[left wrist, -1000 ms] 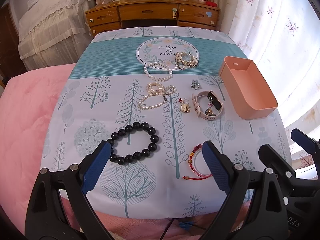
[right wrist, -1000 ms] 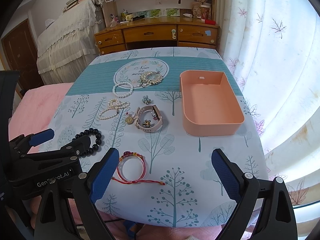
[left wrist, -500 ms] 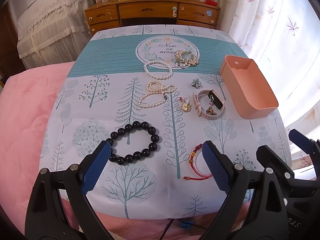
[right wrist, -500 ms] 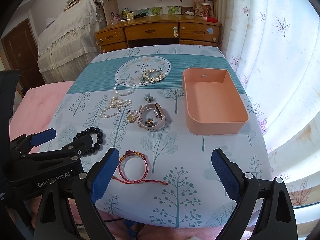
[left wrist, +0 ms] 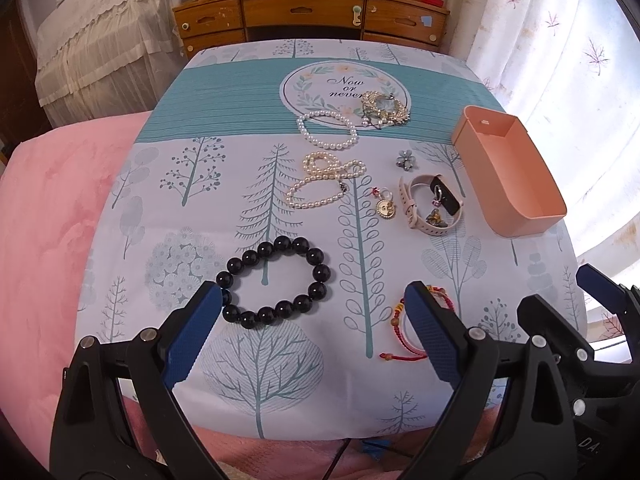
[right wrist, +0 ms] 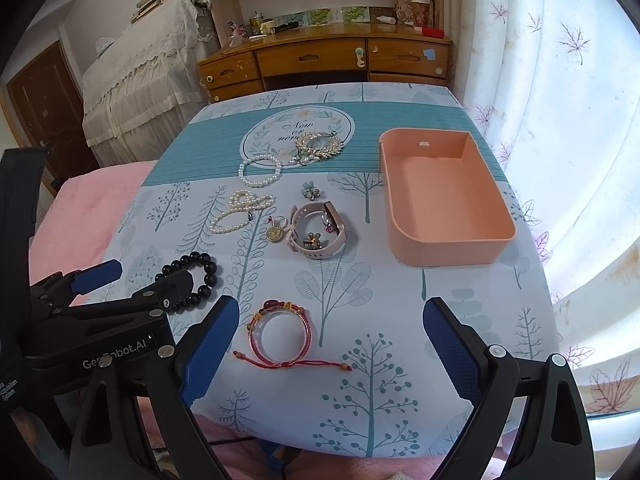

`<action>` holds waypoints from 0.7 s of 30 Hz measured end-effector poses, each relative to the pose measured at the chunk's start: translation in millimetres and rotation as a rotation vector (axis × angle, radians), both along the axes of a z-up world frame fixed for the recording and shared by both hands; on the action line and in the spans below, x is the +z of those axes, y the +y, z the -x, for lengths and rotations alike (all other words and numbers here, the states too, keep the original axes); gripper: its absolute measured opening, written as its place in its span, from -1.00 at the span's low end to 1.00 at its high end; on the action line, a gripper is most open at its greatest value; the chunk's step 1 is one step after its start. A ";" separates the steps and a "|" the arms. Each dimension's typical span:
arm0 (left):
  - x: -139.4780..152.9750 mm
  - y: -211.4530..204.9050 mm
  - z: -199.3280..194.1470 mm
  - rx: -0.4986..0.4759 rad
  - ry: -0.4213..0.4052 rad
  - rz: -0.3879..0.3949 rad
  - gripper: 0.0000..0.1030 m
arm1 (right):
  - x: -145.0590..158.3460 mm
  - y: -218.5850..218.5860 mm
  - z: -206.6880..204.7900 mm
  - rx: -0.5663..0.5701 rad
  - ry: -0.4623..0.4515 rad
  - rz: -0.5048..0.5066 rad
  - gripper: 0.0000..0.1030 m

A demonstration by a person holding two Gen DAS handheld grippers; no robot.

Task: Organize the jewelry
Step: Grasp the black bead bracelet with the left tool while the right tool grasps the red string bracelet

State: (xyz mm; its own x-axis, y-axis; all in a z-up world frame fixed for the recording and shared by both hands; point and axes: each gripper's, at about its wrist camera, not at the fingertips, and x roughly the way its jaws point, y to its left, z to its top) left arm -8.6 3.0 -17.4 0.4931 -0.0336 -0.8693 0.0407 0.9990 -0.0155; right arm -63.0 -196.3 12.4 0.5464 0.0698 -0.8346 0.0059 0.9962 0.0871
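Jewelry lies spread on a tree-print tablecloth [left wrist: 248, 200]. A black bead bracelet [left wrist: 276, 282] lies just ahead of my open left gripper [left wrist: 314, 312]. A red cord bracelet [right wrist: 282, 330] lies between the fingers of my open right gripper [right wrist: 330, 324]. Farther back lie a pearl necklace [left wrist: 324, 184], a pearl bracelet [left wrist: 326, 130], a gold leaf brooch [left wrist: 384, 108], a flower clip [left wrist: 406, 160], a gold pendant [left wrist: 385, 208] and a pink watch [left wrist: 432, 204]. An empty pink tray [right wrist: 440, 196] stands at the right. Both grippers are empty.
A pink blanket [left wrist: 48, 220] covers the surface left of the cloth. A wooden desk with drawers [right wrist: 320, 60] stands behind the table. White curtains [right wrist: 560, 80] hang at the right. The left gripper's body [right wrist: 100, 320] shows at the lower left of the right wrist view.
Both grippers have moved slightly forward and down towards the table. The jewelry and the tray have not moved.
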 end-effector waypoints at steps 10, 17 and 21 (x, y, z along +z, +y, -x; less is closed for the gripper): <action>-9.5 53.8 -23.1 0.078 0.035 -0.045 0.78 | -23.8 -6.7 -16.7 0.016 0.112 -0.028 0.79; -29.6 94.1 -32.7 0.091 0.108 0.008 0.78 | -59.6 4.7 -30.4 0.109 0.248 -0.055 0.34; -42.9 91.8 -37.1 0.055 0.139 -0.008 0.78 | -74.5 18.5 -35.8 0.158 0.289 -0.059 0.22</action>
State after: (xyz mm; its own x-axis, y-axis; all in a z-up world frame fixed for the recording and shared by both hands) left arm 28.4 94.8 -60.2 0.3692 -0.0028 -0.9294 -0.0164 0.9998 -0.0095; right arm -27.1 -177.8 -62.1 0.2665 0.1873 -0.9455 -0.1158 0.9801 0.1615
